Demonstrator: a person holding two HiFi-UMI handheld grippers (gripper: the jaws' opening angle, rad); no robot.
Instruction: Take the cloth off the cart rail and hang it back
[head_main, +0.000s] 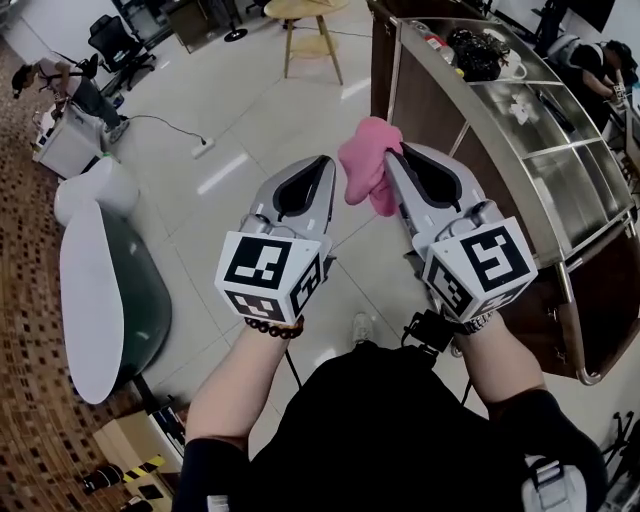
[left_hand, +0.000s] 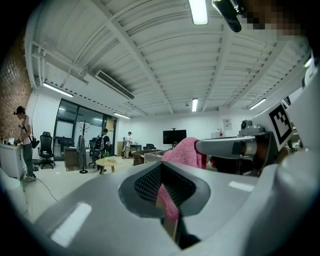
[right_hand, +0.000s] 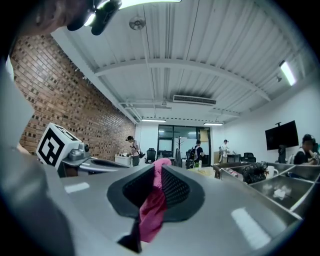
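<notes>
I have the fluffy pink cloth (head_main: 368, 165) pinched by right gripper (head_main: 393, 158) and left gripper (head_main: 326, 163); steel cart's tubular rail (head_main: 573, 310) lies rightward, right hand nearer.

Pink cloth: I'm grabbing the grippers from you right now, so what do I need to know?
Left gripper: fingers shut on a bit of the pink cloth.
Right gripper: fingers shut on the cloth too.
Cloth: bunched in the air between both grippers, over the floor, left of the metal cart.
Done: cloth is off the cart.
Left to do: hang it back on the cart's rail.
</notes>
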